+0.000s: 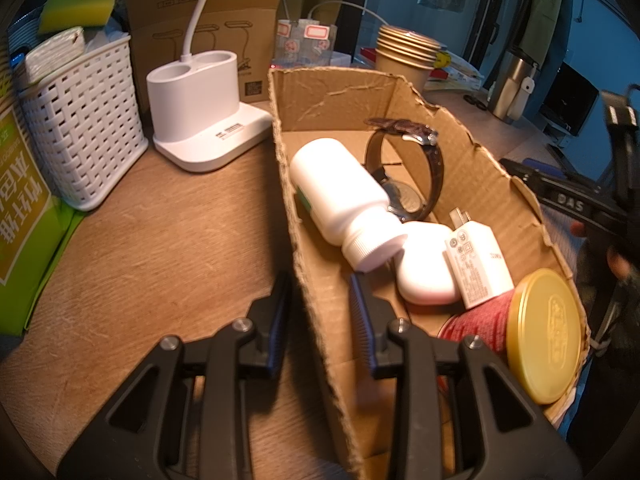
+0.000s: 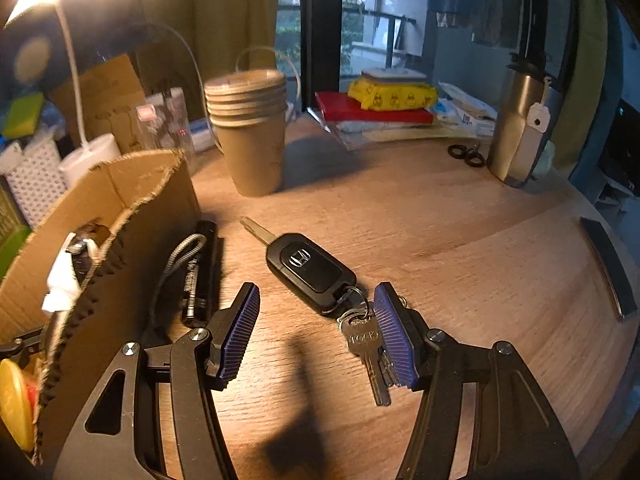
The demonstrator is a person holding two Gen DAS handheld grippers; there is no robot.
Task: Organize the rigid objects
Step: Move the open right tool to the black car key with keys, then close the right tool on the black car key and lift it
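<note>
Things already sit in the cardboard box [image 1: 472, 152] on the bench [image 1: 160, 240]: a white bottle [image 1: 340, 196], a watch [image 1: 408, 176], a white case [image 1: 424, 268], a white charger plug [image 1: 480, 268] and a red tin with a gold lid [image 1: 540, 336]. So much of the job looks done. The left tool [image 1: 320, 320] pinches the box's near wall, one pad outside and one inside, and holds the box steady. Two things still lie out on the bench — a car key with a bunch of small keys [image 2: 316, 272] and a black flashlight [image 2: 198, 272] just beside the box wall. The right tool [image 2: 316, 332] is spread wide and holds nothing; its pads stand on each side of the key ring end, and the small keys lie close against the right pad. The key looks like the next thing to pick up — then the flashlight.
</note>
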